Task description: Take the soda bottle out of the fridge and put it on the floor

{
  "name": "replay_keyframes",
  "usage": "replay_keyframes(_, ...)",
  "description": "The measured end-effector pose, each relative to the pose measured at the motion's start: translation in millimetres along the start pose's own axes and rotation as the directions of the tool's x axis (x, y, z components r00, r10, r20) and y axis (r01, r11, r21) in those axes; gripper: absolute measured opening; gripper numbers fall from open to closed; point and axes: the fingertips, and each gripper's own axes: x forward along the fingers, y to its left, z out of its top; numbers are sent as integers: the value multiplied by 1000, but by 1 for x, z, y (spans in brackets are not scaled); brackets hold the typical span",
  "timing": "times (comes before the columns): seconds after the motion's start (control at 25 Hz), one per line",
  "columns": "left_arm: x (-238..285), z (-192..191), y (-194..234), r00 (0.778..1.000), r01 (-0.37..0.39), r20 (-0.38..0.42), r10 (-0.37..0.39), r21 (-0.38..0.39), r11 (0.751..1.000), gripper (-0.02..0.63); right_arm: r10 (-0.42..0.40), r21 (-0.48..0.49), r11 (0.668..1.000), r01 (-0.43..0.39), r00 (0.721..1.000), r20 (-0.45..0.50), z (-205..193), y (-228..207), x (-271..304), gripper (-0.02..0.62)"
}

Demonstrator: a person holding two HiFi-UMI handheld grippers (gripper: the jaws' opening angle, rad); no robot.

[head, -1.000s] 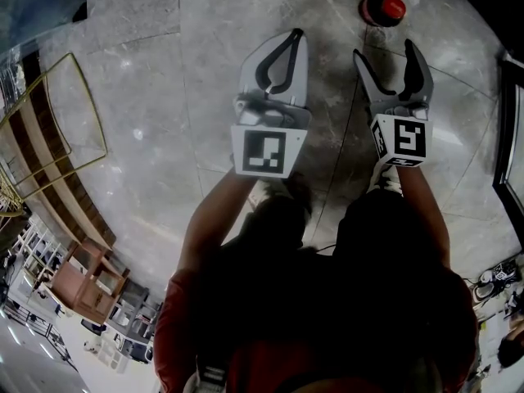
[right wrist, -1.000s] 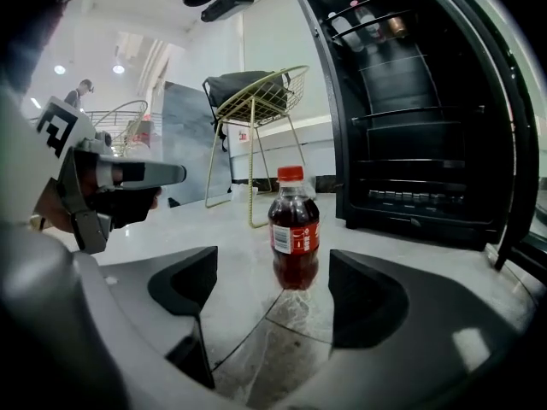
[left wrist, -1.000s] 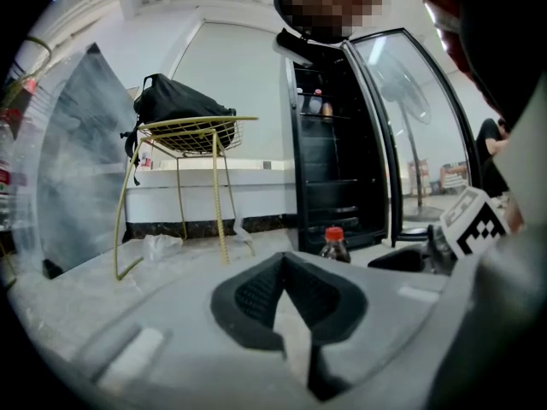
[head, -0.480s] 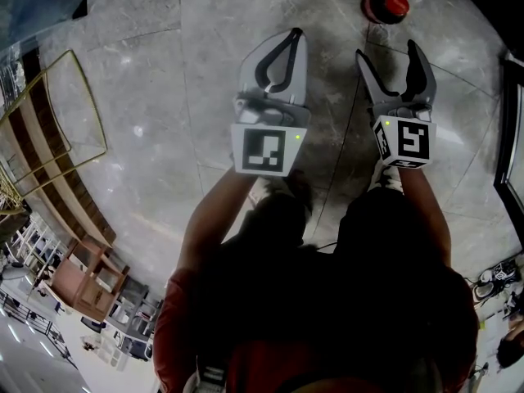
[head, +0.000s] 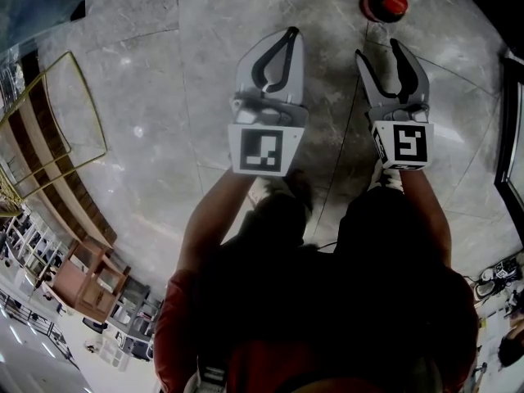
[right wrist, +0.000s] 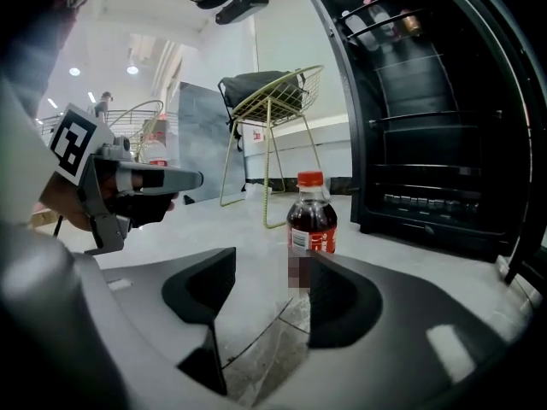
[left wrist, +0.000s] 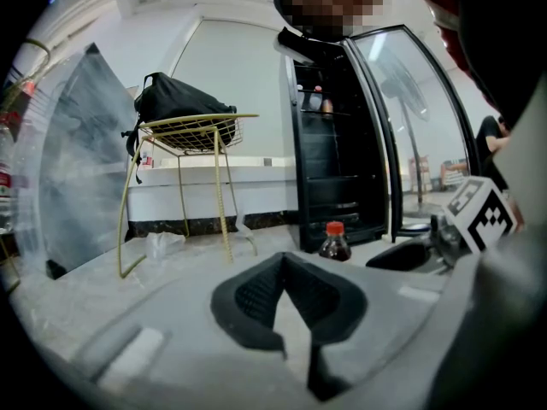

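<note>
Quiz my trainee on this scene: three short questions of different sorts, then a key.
1. Fill in: the soda bottle stands upright on the ___.
2. True or false: the fridge stands closed.
3. Pick one. The left gripper has its jaws: A) shut with nothing between them; B) clamped on the bottle; C) wide apart.

Key: 1 floor; 2 false, it is open; 3 A.
</note>
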Motion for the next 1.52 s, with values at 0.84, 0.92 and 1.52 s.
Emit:
replay_keyframes(0.84,0,-2,-2,1000,14,-7,-14,14,1000,0,-10,-39,999,11,999,34,13,2,-2,0)
replay_keyframes(0.92,0,-2,-3,1000,14,-5,-14,10,1000,0,-15,-29,999,17,999,45,15,2,-2,0)
replay_keyframes(1.52,-24,33,-21,991,79,-116,-74,44,996,0,-119,-58,991,119,993,9,89,-42,-56,0)
